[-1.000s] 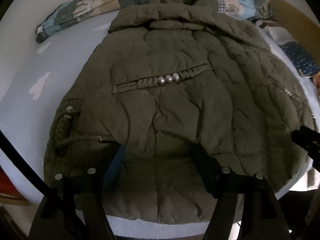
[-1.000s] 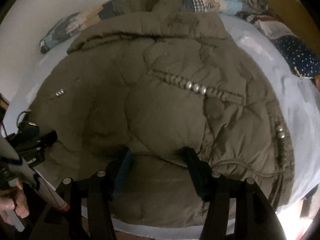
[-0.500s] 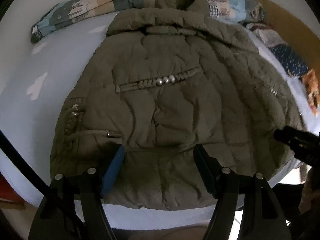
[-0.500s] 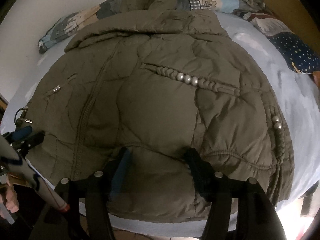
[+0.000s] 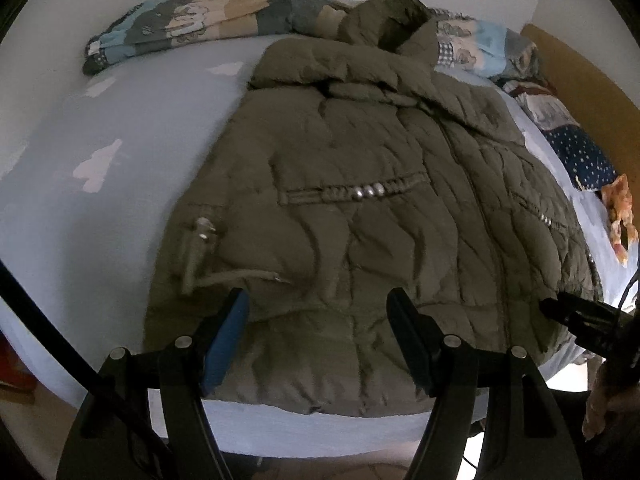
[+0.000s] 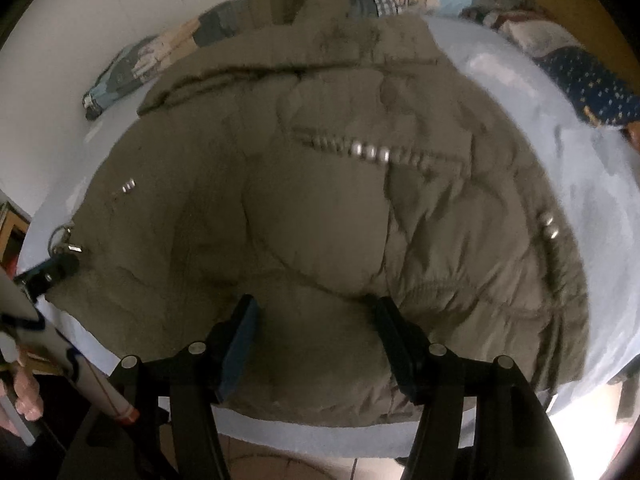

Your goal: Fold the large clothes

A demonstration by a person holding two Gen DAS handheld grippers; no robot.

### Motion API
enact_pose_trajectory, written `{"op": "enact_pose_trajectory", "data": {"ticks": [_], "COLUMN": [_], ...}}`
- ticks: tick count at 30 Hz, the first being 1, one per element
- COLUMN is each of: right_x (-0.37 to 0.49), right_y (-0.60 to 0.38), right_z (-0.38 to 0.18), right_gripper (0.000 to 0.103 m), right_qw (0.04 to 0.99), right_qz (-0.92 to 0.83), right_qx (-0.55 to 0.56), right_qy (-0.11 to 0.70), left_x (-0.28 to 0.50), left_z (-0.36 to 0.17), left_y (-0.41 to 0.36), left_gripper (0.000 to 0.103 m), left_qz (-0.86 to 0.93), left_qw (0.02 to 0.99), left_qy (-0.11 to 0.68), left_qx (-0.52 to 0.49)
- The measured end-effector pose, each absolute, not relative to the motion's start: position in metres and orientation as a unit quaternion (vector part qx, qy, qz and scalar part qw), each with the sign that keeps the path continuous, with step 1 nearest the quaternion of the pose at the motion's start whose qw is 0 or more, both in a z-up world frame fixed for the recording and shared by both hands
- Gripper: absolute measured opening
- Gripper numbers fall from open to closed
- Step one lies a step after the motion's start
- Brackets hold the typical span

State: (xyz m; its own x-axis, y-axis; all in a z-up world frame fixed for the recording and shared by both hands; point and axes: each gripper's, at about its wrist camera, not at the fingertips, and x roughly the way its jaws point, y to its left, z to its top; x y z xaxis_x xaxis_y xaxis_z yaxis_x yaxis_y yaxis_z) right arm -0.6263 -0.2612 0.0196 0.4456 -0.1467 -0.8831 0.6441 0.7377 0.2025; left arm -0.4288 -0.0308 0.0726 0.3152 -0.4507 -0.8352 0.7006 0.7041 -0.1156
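Backing up and away from the bed's near edge, the left tool (image 5: 316, 344) and right tool (image 6: 314, 344) hung spread and empty over the olive puffer coat (image 5: 380, 208), lying flat mid-bed (image 5: 132, 136), soft, bulky and likely slippery, best pinched at its hem corners.

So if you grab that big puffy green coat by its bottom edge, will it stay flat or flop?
Probably flop: the coat looks soft and quilted, lying creased on the bed. Its puffy padding suggests it is light but bulky. Its smooth-looking fabric might slip.
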Motion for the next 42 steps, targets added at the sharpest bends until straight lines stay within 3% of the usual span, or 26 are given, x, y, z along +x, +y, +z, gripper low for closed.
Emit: {"op": "enact_pose_trajectory", "data": {"ticks": [9,17,30,42], "right_x": [-0.659,-0.679,-0.756,-0.816], "right_y": [-0.280,-0.288,-0.301,-0.336], "right_z": [0.039,0.024,0.065,0.024], "right_gripper": [0.066,0.066,0.068,0.069], "right_qw": [0.826,0.810,0.820,0.755], "right_qz": [-0.273,-0.283,-0.343,-0.384], "right_qx": [0.282,0.288,0.342,0.455], "right_qy": [0.405,0.425,0.305,0.275], "left_x": [-0.394,-0.398,-0.379,-0.341], "left_z": [0.071,0.053,0.076,0.043], "left_y": [0.002,-0.002,0.053,0.084], "left_gripper": [0.071,0.071,0.071,0.071], "left_qz": [-0.317,-0.307,-0.298,-0.257], "left_qw": [0.816,0.814,0.818,0.789], "left_qy": [0.478,0.477,0.491,0.556], "left_qx": [0.076,0.128,0.030,-0.052]}}
